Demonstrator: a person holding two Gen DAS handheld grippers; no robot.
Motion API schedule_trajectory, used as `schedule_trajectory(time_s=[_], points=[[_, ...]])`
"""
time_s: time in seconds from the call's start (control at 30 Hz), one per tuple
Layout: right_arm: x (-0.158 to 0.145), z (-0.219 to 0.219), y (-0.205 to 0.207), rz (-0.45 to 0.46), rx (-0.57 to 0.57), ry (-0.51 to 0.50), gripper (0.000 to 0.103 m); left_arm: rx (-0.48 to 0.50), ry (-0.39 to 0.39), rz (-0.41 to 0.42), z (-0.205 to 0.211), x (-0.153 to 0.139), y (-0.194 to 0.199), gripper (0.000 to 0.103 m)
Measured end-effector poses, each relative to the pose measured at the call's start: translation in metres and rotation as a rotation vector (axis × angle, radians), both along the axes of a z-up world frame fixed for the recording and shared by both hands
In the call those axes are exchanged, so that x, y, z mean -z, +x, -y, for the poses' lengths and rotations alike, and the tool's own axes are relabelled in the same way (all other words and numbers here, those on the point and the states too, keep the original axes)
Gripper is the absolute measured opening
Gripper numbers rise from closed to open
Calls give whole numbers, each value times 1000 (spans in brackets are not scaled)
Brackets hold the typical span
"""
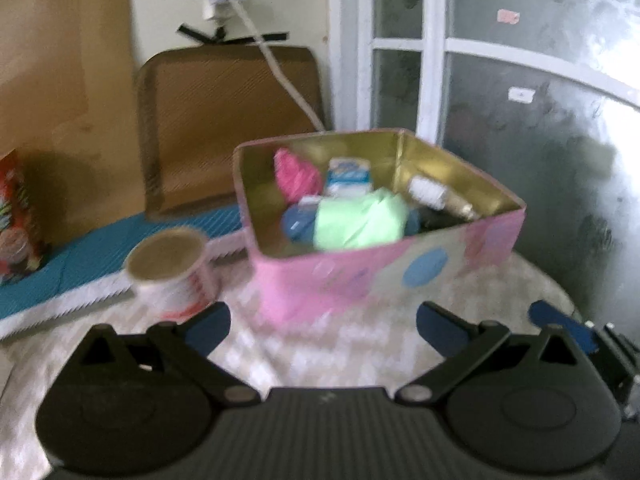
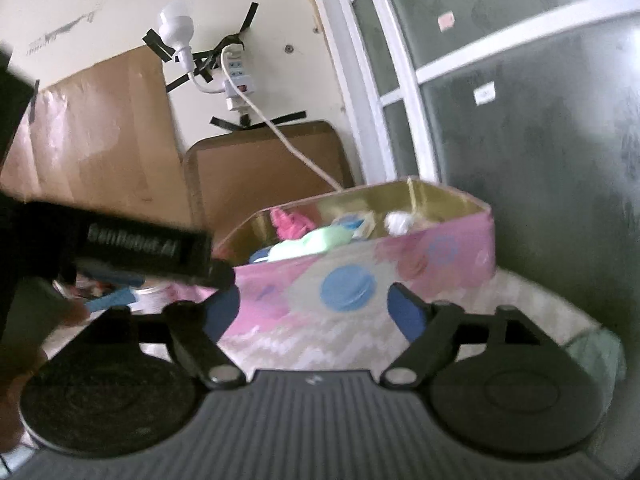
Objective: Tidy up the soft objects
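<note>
Pink cardboard box with a gold lining [image 1: 360,280] sits on the desk [image 1: 360,344], already holding a light green cloth bundle [image 1: 360,220] and a pink fuzzy thing [image 1: 296,176]. Left gripper [image 1: 322,326] and right gripper [image 2: 316,312] both spread, empty. Looks mostly done; leftovers, can't tell.
</note>
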State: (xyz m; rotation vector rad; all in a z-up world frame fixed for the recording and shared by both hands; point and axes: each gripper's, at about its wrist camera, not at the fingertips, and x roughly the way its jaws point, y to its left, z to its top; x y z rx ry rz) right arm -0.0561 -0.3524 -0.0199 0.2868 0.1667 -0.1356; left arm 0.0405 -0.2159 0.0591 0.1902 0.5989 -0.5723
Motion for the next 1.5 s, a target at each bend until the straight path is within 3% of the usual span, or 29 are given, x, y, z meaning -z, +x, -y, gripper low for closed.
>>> schedule_trajectory(time_s=[0.23,0.63,0.83,1.03,1.13,1.33,1.5], points=[[-2,-32,-11,-55,-1,12,103,-53,-43,-6,-46,5,-18,103],[2,-48,-10,-130,79,56,103,-110,-64,57,-89,4,-34,103],[-1,-57,-9,-123,94,8,103,-141,-87,102,-105,3,-39,103],[8,-39,1,-208,165,138,103,-139,-89,117,-115,2,-41,103],[2,-36,-2,-196,211,160,103,-151,-72,166,-116,0,-45,103],[-20,-54,-29,-116,200,63,103,-157,-14,281,-96,1,-58,103],[-34,-66,-60,-42,231,-7,103,-93,1,278,-77,5,-67,103]])
